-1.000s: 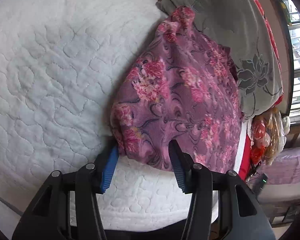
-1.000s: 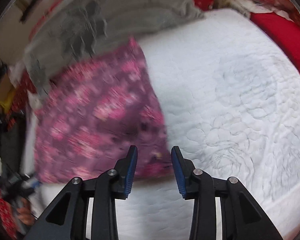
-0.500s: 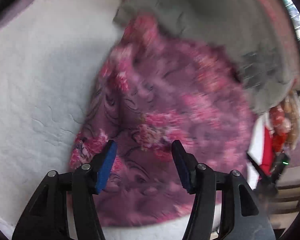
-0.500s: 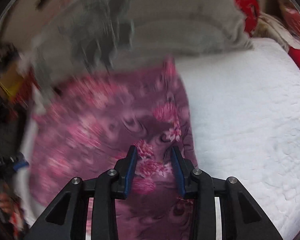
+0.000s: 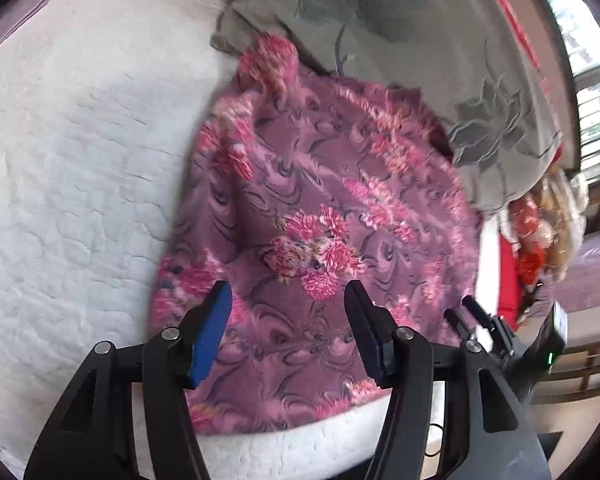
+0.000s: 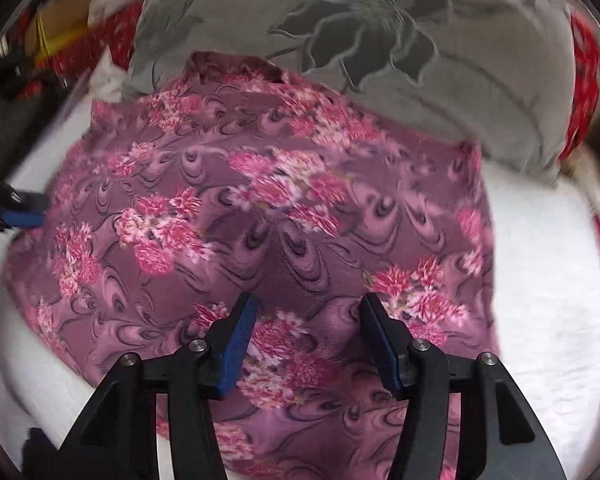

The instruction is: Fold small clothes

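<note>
Left gripper (image 5: pixel 286 330) spread wide, holding nothing, above purple floral garment (image 5: pixel 320 240) lying flat on white quilt (image 5: pixel 80 160). Right gripper (image 6: pixel 306 334) likewise wide, empty. Step: between folds (judged). Next: pinch an edge.

Soft daylight (fisheye-warped edges), slight motion blur.

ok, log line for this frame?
left tongs: open, over floral garment | right tongs: open, over same garment | garment: flat on white quilt
</note>
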The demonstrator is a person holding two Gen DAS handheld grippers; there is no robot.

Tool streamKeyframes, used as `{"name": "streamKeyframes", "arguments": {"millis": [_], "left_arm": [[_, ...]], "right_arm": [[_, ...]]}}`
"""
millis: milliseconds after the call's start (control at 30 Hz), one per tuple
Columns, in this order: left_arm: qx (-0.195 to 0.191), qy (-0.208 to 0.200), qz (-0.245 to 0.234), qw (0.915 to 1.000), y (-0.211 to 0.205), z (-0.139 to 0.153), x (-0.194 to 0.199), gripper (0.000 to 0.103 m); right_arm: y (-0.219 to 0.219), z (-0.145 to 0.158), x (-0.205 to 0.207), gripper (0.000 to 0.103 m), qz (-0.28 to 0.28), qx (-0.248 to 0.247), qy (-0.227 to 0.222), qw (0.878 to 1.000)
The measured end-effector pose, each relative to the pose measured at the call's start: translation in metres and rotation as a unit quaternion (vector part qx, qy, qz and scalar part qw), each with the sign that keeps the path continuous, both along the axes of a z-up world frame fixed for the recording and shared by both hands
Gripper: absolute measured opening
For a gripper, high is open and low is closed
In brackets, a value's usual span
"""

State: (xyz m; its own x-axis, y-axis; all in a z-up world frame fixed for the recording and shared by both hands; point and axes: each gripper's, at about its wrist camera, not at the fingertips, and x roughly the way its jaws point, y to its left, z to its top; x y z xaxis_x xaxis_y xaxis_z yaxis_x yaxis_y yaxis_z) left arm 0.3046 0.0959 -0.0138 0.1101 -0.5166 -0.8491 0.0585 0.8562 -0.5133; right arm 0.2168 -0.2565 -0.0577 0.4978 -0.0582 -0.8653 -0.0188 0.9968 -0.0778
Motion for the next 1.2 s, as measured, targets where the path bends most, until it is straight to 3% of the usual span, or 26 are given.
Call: {"name": "streamKeyframes", "arguments": {"millis": [100, 200, 300, 467, 667, 700, 733, 767, 833, 900, 1033, 1200], "left_arm": [[0.005, -0.001, 0.013, 0.9999, 0.021, 0.006, 0.005, 0.057], [-0.016, 0.010, 0.032, 0.9993, 0.040, 0.007, 0.010, 0.057], [-0.020, 0.017, 0.042, 0.9988, 0.052, 0.007, 0.013, 0.057], [-0.016, 0.025, 0.039, 0.9988, 0.063, 0.010, 0.019, 0.057], [-0.038, 0.036, 0.037, 0.9979, 0.068, 0.008, 0.029, 0.057], [-0.048, 0.042, 0.036, 0.9973, 0.067, 0.007, 0.031, 0.057], [-0.059, 0.049, 0.035, 0.9965, 0.065, 0.004, 0.034, 0.057], [-0.066, 0.053, 0.033, 0.9959, 0.064, 0.003, 0.036, 0.057], [-0.078, 0.063, 0.024, 0.9946, 0.055, -0.002, 0.043, 0.057], [-0.083, 0.067, 0.014, 0.9942, 0.045, -0.006, 0.048, 0.057], [-0.086, 0.083, 0.003, 0.9928, 0.021, -0.017, 0.058, 0.057], [-0.061, 0.072, 0.000, 0.9955, -0.008, -0.016, 0.066, 0.057]], "right_arm": [[0.044, 0.020, -0.014, 0.055, 0.083, 0.003, -0.032, 0.996], [0.112, 0.025, -0.036, 0.055, 0.190, -0.011, -0.040, 0.981], [0.165, 0.017, -0.047, 0.055, 0.258, -0.018, -0.030, 0.966], [0.243, -0.022, -0.073, 0.056, 0.337, -0.119, -0.039, 0.933], [0.286, -0.043, -0.065, 0.052, 0.314, -0.239, -0.123, 0.910], [0.290, -0.046, -0.058, 0.046, 0.306, -0.255, -0.131, 0.908], [0.290, -0.046, -0.052, 0.021, 0.298, -0.261, -0.137, 0.908], [0.286, -0.046, -0.049, 0.006, 0.293, -0.260, -0.135, 0.910], [0.277, -0.042, -0.041, 0.005, 0.279, -0.244, -0.129, 0.920], [0.264, -0.028, -0.043, 0.005, 0.271, -0.221, -0.152, 0.925], [0.247, -0.001, -0.057, 0.004, 0.269, -0.218, -0.207, 0.915], [0.234, 0.013, -0.052, 0.004, 0.268, -0.208, -0.229, 0.912]]}}
